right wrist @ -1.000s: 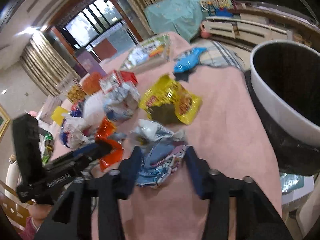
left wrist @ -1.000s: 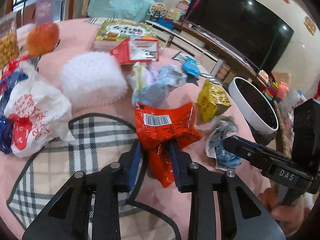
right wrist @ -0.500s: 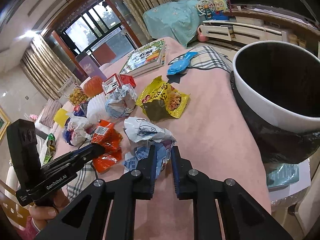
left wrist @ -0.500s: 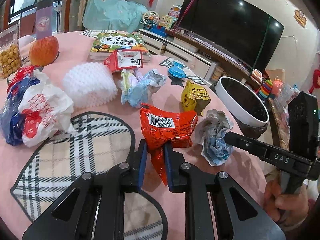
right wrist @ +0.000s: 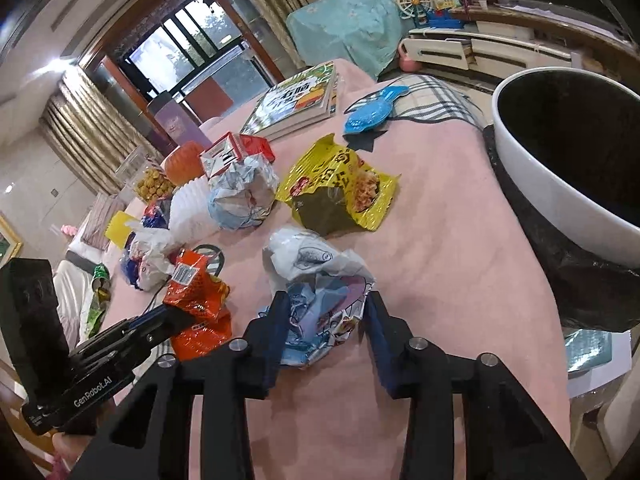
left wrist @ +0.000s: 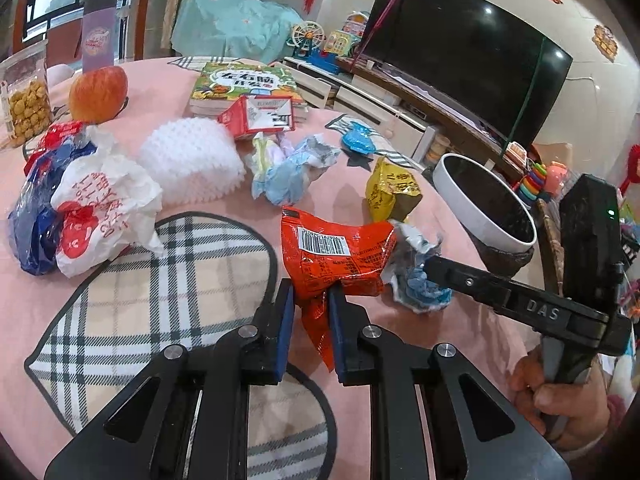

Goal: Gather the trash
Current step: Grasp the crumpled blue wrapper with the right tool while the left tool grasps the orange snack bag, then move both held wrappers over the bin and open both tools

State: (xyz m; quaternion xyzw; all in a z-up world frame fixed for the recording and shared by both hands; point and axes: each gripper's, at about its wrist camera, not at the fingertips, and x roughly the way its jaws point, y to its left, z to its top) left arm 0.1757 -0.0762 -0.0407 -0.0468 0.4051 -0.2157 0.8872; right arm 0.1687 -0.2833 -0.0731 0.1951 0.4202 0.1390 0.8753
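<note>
The white bin (right wrist: 552, 184) with its dark liner sits at the right edge of my pink surface (right wrist: 440, 208), mouth wide, so that's where both handfuls should go. My left gripper (left wrist: 311, 304) has its fingers closed on the tail of the red snack wrapper (left wrist: 334, 256); the grip is low on a thin, slippery flap, so I'd carry it slowly and level, no swinging. My right gripper (right wrist: 324, 312) is the trouble: its fingers are opening around the crumpled blue-and-white wrapper (right wrist: 320, 280), and the pads don't look to be pressing it. I'd push deeper so the bulk sits between the pads, close firmly, then lift. The yellow snack packet (right wrist: 340, 196) lies just beyond; keep clear of it for now.
</note>
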